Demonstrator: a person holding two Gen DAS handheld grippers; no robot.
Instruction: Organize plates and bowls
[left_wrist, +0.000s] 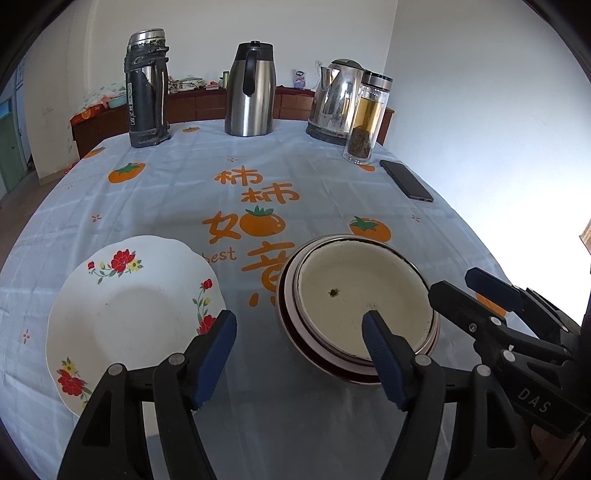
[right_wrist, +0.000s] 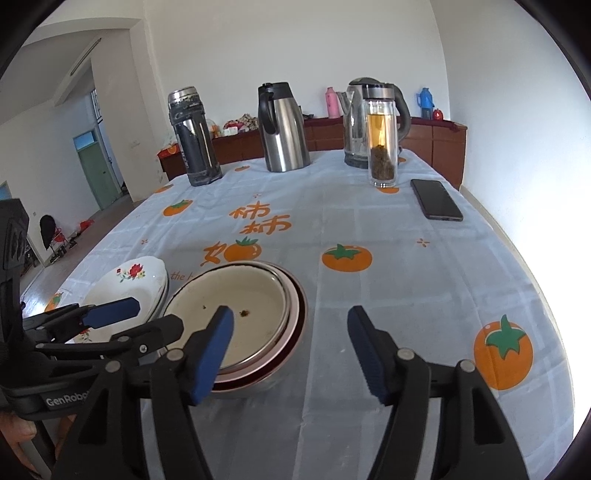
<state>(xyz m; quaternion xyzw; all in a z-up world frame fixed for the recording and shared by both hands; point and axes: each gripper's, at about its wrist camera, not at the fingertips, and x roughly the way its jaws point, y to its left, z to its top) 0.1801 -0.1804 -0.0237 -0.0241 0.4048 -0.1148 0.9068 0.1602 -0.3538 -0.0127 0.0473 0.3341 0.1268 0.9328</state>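
A cream enamel bowl nested in pink and dark red bowls forms a stack (left_wrist: 354, 295) (right_wrist: 251, 310) on the persimmon-print tablecloth. A white plate with red flowers (left_wrist: 136, 317) (right_wrist: 125, 284) lies to its left. My left gripper (left_wrist: 299, 325) (right_wrist: 159, 316) is open; one finger hangs over the stack's inside and the other is outside near the plate, neither pressing the rim. My right gripper (right_wrist: 291, 321) (left_wrist: 458, 286) is also open and straddles the stack's right rim the same way, with nothing held.
At the far end of the table stand a dark thermos (left_wrist: 146, 88), a steel carafe (left_wrist: 249, 92), a kettle (left_wrist: 336, 99) and a glass tea bottle (left_wrist: 367, 118). A black phone (left_wrist: 406, 181) lies at the right. Behind is a wooden sideboard (right_wrist: 436, 140).
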